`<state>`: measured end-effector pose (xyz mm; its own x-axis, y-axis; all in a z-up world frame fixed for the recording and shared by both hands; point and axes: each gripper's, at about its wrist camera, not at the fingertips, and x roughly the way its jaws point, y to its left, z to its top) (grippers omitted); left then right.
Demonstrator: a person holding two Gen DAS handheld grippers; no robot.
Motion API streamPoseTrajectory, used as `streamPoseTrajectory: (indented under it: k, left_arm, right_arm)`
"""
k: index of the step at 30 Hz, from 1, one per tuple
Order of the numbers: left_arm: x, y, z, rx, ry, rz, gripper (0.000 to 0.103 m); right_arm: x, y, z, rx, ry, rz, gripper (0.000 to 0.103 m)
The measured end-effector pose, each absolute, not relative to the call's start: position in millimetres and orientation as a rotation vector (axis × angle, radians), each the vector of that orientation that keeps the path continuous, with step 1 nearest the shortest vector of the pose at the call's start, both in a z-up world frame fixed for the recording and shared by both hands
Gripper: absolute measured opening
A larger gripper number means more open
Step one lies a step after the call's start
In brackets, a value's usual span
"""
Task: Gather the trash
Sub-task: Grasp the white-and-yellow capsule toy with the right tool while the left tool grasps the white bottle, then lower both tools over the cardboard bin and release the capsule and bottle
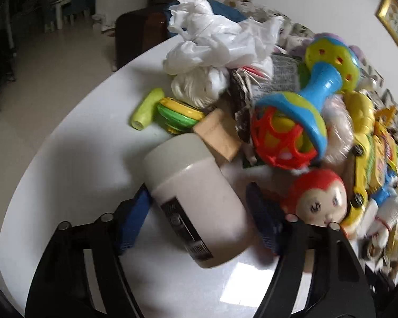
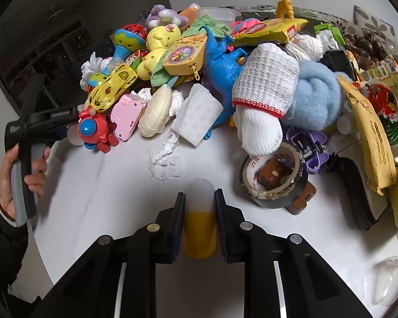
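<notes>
Trash lies mixed with toys in a large heap on a white table [image 1: 66,159], so each piece must be picked out from among the playthings. In the left wrist view, the left hand-held gripper [image 1: 199,209] straddles a white plastic bottle [image 1: 196,198] with a frosted cap and a black label. The bottle lies on its side at the near edge of the heap, tilted across the gap between the blue pads. The left pad touches its side; whether the right pad presses on it cannot be told, so the grip is not certain. Just beyond the bottle lie a small cardboard box [image 1: 217,135], a crumpled white plastic bag [image 1: 215,39], a blue and green rattle [image 1: 305,106] and a red-haired doll head [image 1: 318,198].

In the right wrist view, the right hand-held gripper [image 2: 199,206] is closed on a small yellow container [image 2: 199,217] with a frosted cap, held upright above the bare table, likely kept there while the other hand works. Crumpled tissue [image 2: 164,161] lies ahead of it, near a roll of tape [image 2: 273,180] and a white knitted glove [image 2: 262,98]. At the left edge, a hand [image 2: 18,169] grips the other tool's handle.
</notes>
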<state>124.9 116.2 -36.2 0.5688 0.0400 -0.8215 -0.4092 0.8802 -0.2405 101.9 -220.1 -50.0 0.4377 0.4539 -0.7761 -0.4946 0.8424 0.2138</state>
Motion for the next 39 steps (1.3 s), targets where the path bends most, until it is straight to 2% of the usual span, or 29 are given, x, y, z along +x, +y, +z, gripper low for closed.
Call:
streamPoseTrajectory:
  k: [2, 9, 16, 25, 30, 31, 32, 33, 34, 35, 36, 39]
  left_arm:
    - [114.5, 121.1, -35.8, -0.423, 0.925, 0.231, 0.054]
    - [2.8, 95.9, 7.0, -0.195, 0.73, 0.098, 0.051]
    - [-98.4, 24.7, 30.6, -0.025, 0.621, -0.073, 0.05]
    - [-194.4, -19.4, 1.7, 0.088, 0.734, -0.305, 0.049]
    - [-194.6, -24.9, -44.0, 0.106, 0.887, -0.357, 0.049]
    - [-190.5, -24.8, -56.2, 0.11, 0.922, -0.367, 0.051]
    - [-185.0, -24.9, -71.0, 0.122, 0.957, -0.354, 0.07]
    - [-178.0, -24.0, -92.6, 0.137, 1.003, -0.336, 0.08]
    - [-176.4, -21.8, -103.7, 0.141, 1.018, -0.32, 0.083]
    - [-173.5, -19.3, -114.7, 0.142, 1.039, -0.295, 0.083]
    - [-169.4, -15.2, -124.5, 0.13, 1.075, -0.282, 0.083]
    - [-169.4, -6.2, -117.6, 0.067, 1.074, -0.29, 0.083]
  right_arm:
    - [99.4, -222.3, -49.5, -0.037, 0.953, 0.581, 0.023]
    - [61.7, -219.9, -37.5, -0.03, 0.908, 0.577, 0.022]
    - [-8.4, -212.6, -23.9, -0.003, 0.867, 0.621, 0.022]
    - [-128.1, -230.7, -23.5, -0.002, 0.922, 0.698, 0.022]
    - [-154.8, -233.8, -73.2, 0.001, 1.067, 0.688, 0.024]
    - [-153.9, -232.5, -87.7, 0.008, 1.107, 0.69, 0.024]
    - [-151.6, -229.7, -108.6, 0.006, 1.157, 0.688, 0.037]
    - [-150.0, -228.0, -122.3, 0.001, 1.181, 0.676, 0.055]
    - [-148.7, -227.1, -134.2, -0.007, 1.197, 0.656, 0.055]
    - [-147.9, -226.1, -145.1, -0.015, 1.217, 0.642, 0.047]
    - [-147.6, -225.7, -147.6, -0.013, 1.23, 0.646, 0.043]
    - [-147.9, -229.1, -116.9, 0.004, 1.146, 0.684, 0.042]
